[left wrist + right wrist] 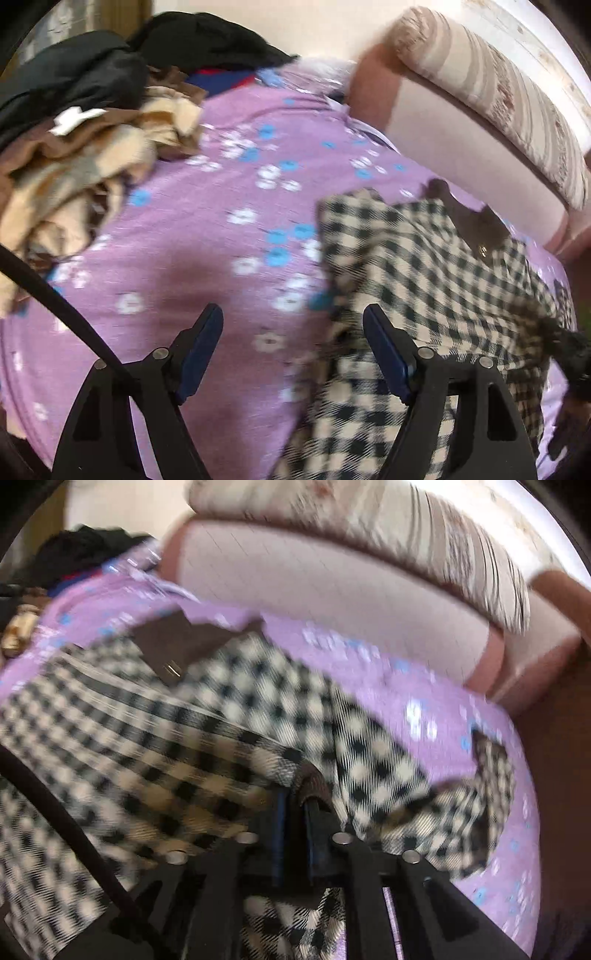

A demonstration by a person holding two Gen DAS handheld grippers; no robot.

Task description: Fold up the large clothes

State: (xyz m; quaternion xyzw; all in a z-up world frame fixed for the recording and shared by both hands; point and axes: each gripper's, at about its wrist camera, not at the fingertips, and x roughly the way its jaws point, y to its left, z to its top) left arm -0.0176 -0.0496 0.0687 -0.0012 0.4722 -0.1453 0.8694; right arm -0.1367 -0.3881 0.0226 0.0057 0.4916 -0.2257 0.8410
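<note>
Right gripper pinches the checked shirt on the purple sheet; left gripper hangs spread, empty

Both fisheye views sit just behind their own gripper and look steeply down onto a bed. The left wrist view hangs higher, taking in the purple floral sheet and the clothes pile at upper left. The right wrist view sits close over the checked garment. Both share that garment, the sheet and the striped pillow.
</note>
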